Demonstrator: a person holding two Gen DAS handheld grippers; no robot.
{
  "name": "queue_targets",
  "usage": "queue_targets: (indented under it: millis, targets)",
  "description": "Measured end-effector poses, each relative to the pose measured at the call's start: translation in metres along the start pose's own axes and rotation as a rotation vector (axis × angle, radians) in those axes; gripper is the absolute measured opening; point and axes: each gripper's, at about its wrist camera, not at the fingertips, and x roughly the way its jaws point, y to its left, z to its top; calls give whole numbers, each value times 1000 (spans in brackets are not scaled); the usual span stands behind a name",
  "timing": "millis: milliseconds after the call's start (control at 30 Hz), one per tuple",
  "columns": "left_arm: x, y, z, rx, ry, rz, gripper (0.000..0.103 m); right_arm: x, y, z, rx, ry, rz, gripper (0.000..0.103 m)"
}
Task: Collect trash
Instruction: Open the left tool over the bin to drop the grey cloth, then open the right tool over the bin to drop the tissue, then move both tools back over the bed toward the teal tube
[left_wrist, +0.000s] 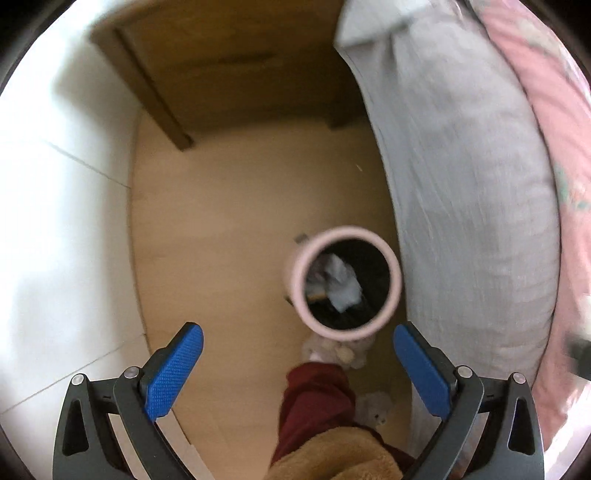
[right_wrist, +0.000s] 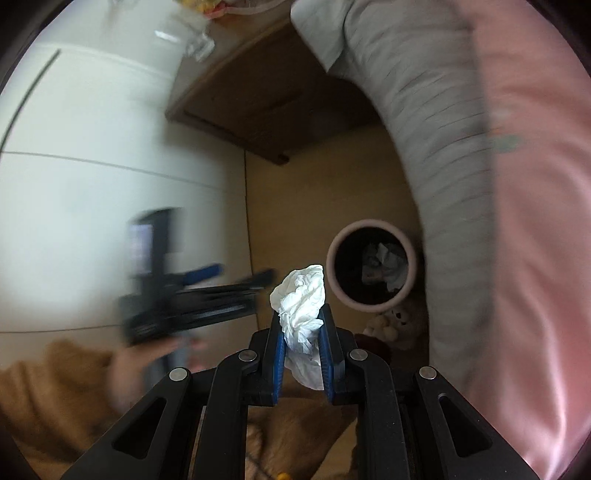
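One pink-rimmed bin (left_wrist: 308, 321) on tan wood floor (left_wrist: 221, 221), beside grey bedding (left_wrist: 461, 184).

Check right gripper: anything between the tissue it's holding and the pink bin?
Nothing visible. The right gripper is shut on the crumpled tissue; the pink bin is open-topped, with bare floor between them.

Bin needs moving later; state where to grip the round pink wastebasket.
Grip the round pink wastebasket by its rim, from straight above, one finger inside, one outside. It stands upright with an open mouth; the grey bedding crowds one side, so take the floor-side rim.
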Motion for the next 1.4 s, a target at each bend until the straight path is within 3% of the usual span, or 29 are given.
queue_targets:
  millis: [133, 300, 400, 500, 533, 567, 700, 900, 1033, 1167, 1300, 1400]
  targets:
    - [-27, 13, -4, -13, -63, 51, 103, 53, -5, 16, -23, 65, -44, 17]
    - [-38, 16, -10, 43, -69, 76, 103, 98, -5, 25, -100, 116, -110, 18]
    - [-40, 18, -12, 50, -61, 80, 103, 115, -9, 25, -111, 114, -126, 35]
    - [-40, 23, -11, 35, -57, 78, 103, 122, -12, 25, -104, 97, -114, 69]
    - [-40, 24, -11, 31, -55, 78, 103, 122, -13, 25, -104, 83, -108, 82]
    - [-39, 25, -10, 28, -53, 78, 103, 119, -14, 24, -105, 55, -110, 85]
    - [-40, 22, -8, 30, -55, 77, 103, 98, -14, 20, -69, 0, -84, 86]
    - [-60, 4, 9, 51, -99, 23, 103, 0, -7, 3, -13, -161, -37, 90]
    - [-79, -51, 38, 161, -138, -67, 103, -79, -17, -17, 88, -293, -49, 92]
    - [-96, -144, 63, 375, -152, -174, 103, -160, -54, -50, 294, -435, -131, 92]
    - [-107, -250, 58, 641, -156, -277, 103, -214, -102, -91, 505, -549, -204, 92]
    - [-113, -338, 31, 875, -136, -353, 103, -245, -138, -144, 703, -643, -227, 92]
